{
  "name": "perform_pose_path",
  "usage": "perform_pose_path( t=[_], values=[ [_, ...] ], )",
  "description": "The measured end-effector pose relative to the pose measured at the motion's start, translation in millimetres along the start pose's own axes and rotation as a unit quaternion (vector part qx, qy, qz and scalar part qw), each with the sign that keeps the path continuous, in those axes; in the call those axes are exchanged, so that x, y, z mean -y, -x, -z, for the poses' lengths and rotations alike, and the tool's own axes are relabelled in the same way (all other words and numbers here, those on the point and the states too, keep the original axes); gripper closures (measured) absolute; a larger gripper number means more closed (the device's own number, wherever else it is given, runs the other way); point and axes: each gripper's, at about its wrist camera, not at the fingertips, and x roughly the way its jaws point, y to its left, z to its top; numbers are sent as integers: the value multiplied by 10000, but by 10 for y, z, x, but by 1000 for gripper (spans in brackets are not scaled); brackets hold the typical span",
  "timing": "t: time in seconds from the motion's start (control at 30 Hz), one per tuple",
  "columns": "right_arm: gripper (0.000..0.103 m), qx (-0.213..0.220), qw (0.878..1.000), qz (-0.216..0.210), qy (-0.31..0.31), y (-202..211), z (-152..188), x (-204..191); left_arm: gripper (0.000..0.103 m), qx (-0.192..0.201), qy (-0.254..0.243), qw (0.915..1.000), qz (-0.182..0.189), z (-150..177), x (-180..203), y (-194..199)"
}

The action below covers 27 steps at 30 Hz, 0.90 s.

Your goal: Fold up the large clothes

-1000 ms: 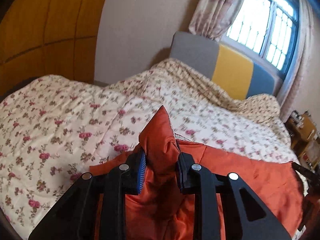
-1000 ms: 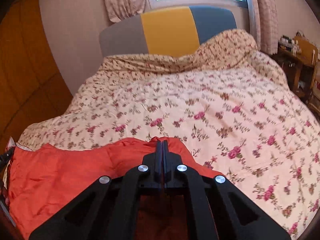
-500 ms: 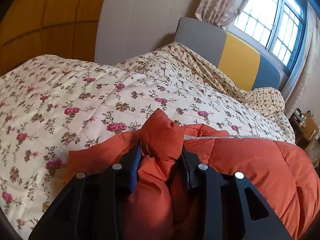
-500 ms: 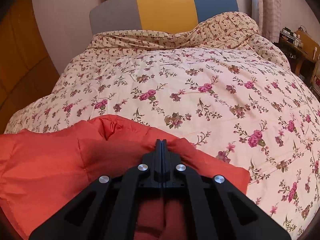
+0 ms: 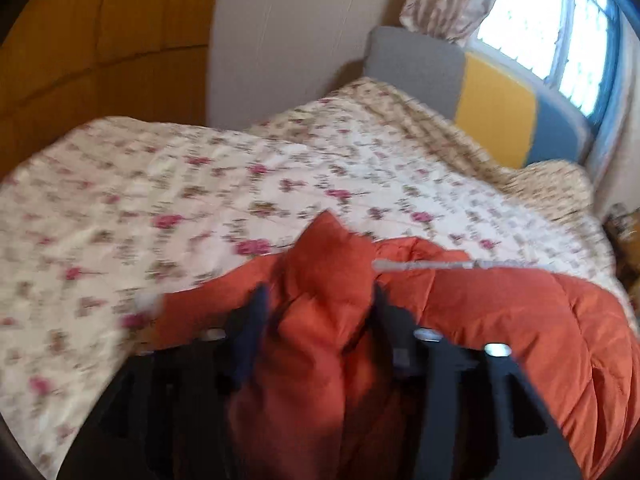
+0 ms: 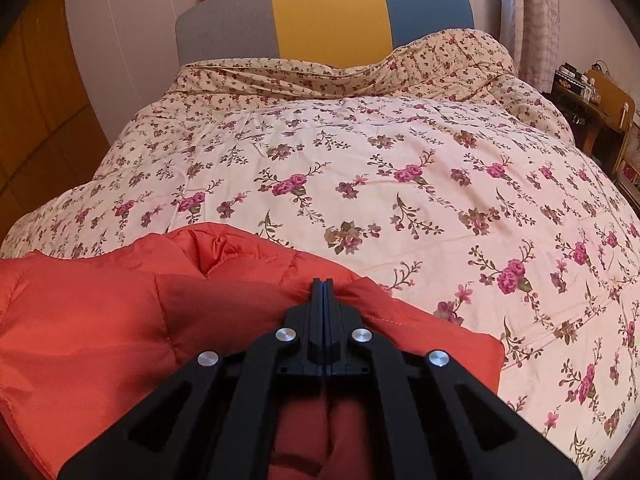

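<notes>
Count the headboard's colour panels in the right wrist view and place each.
3 on the headboard: a grey panel at left, a yellow panel in the middle, a blue panel at right.

Two black plastic grippers. The right gripper (image 6: 322,283) has angular arms with triangular cut-outs, four round silver screws, and blue pads along its fingers. The left gripper (image 5: 318,306), blurred, shows the same black arms, silver screws and a blue pad.

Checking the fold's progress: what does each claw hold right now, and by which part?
Right claw: shut on an edge fold of the orange jacket. Left claw: opening, a bunched peak still between its fingers.
</notes>
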Motion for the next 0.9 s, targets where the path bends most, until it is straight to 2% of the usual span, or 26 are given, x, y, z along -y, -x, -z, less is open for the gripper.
perform_pose_path(
  t=[0.03, 0.13, 0.2, 0.3, 0.43, 0.5, 0.57, 0.6, 0.63, 0.7, 0.9],
  values=[
    [103, 2, 10000, 2, 1, 1, 0, 1, 24, 51, 28, 9998, -184, -7, 35, 126],
    [103, 8, 10000, -5, -3, 4, 2, 5, 19, 243, 166, 9994, -206, -22, 164, 496],
    [103, 9, 10000, -2, -1, 4, 2, 5, 7, 408, 256, 9982, -368, -45, 307, 720],
    [103, 28, 10000, 6, -5, 13, 2, -4, 4, 639, 178, 9978, -4, -92, 591, 880],
    [103, 34, 10000, 15, 1, 17, 5, -7, 4, 669, -482, 9966, 70, -168, 1072, 696],
    [103, 34, 10000, 11, -1, 16, 5, -7, 4, 516, -874, 9948, -40, -130, 1266, 466],
    [103, 39, 10000, 3, -4, 16, 6, -7, 4, 246, -1064, 9939, -122, -49, 1332, 236],
    [103, 42, 10000, -3, -11, 16, 8, -5, 4, -20, -1071, 9942, -28, 35, 1321, 54],
    [103, 51, 10000, -20, -25, 23, 8, 0, 4, -52, -1020, 9948, 65, 76, 1304, -1],
    [103, 58, 10000, -36, -42, 29, 7, 4, 4, 87, -972, 9951, 134, 126, 1283, -26],
    [103, 75, 10000, 8, -23, 42, 5, 10, 4, 199, -1104, 9937, 4, 245, 1347, -97]
  ],
)
